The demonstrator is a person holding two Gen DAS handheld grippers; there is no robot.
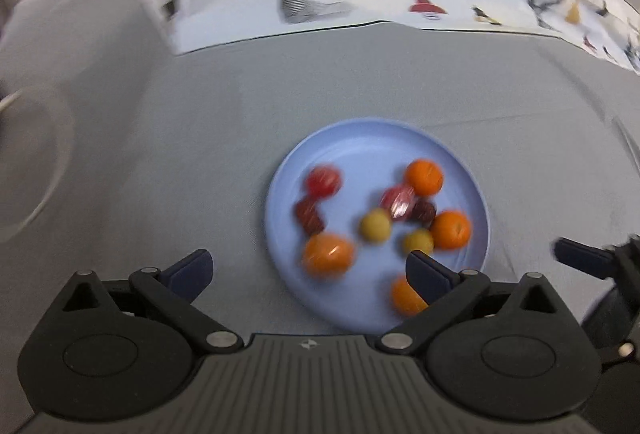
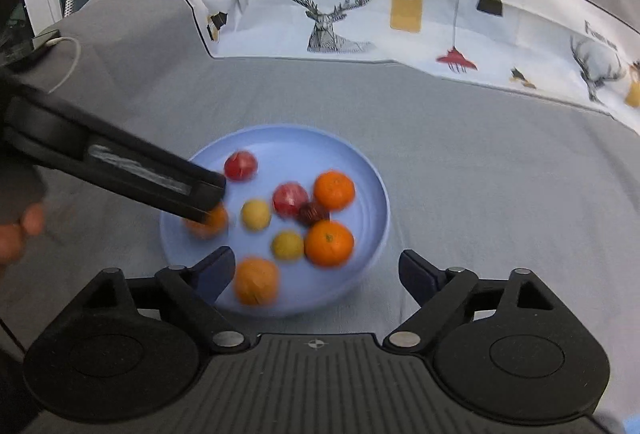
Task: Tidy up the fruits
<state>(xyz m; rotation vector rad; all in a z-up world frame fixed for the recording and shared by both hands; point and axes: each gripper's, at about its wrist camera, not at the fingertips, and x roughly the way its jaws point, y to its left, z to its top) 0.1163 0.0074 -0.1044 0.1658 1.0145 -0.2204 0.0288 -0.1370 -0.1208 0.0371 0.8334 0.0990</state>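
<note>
A light blue plate lies on a grey sheet and holds several oranges, two red fruits, two yellow fruits and dark red pieces. My left gripper hangs over the plate's near left edge, open, with an orange below the gap and nothing touching the pads. In the right wrist view it reaches in from the left as a black finger over the plate. My right gripper is open above the plate's near rim, empty.
The grey sheet spreads all around the plate. A white cover with deer and lamp prints lies behind it. A dark device with a white cable sits at the far left. A person's hand shows at the left edge.
</note>
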